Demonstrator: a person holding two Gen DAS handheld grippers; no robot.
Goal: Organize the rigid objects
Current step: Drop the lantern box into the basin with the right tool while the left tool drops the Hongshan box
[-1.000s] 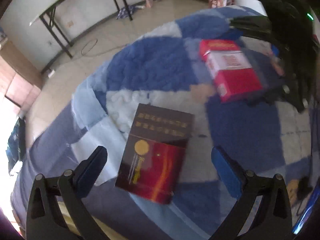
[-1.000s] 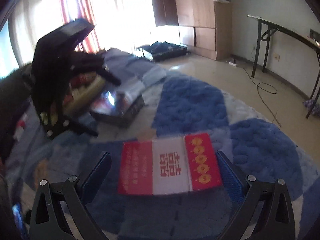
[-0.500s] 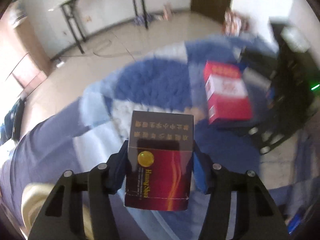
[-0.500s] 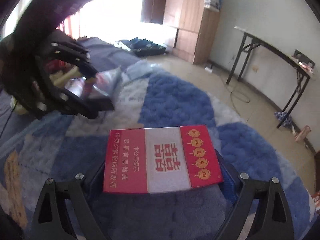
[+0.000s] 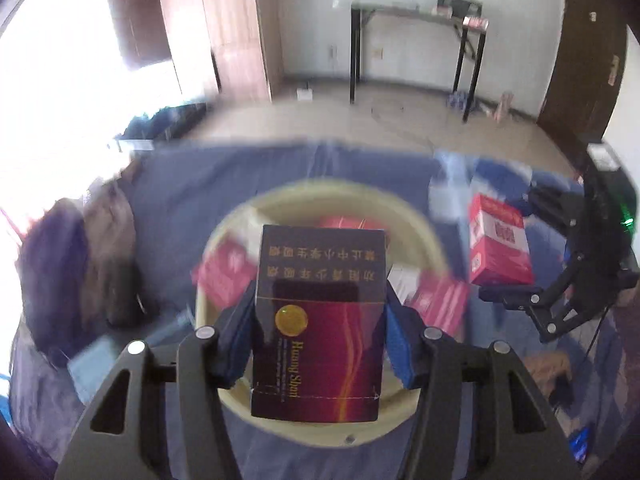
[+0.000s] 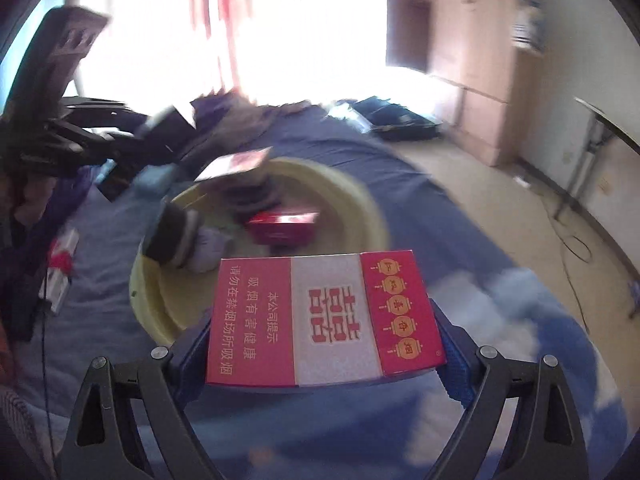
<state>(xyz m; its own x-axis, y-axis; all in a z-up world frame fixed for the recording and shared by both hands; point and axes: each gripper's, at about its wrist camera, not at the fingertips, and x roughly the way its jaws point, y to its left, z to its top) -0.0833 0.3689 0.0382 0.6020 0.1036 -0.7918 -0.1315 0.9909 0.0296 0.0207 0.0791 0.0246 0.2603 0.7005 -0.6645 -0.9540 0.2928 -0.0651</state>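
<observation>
Left gripper (image 5: pixel 320 334) clamps dark maroon carton (image 5: pixel 320 320) over yellow basin (image 5: pixel 416 216); right gripper (image 6: pixel 320 344) clamps red-and-white carton (image 6: pixel 324 316) beside it.

A bed covered by a fleecy blue-and-white patchwork blanket (image 5: pixel 224 184) carries everything here. On it sits a round pale-yellow plastic basin (image 5: pixel 412 216) — red packets lie inside (blurred). To the basin's left lies a heap of dark purple and brown clothing (image 5: pixel 76 264); near it on the blanket, a small light-blue flat object (image 5: pixel 96 364) — too smeared to identify.
</observation>
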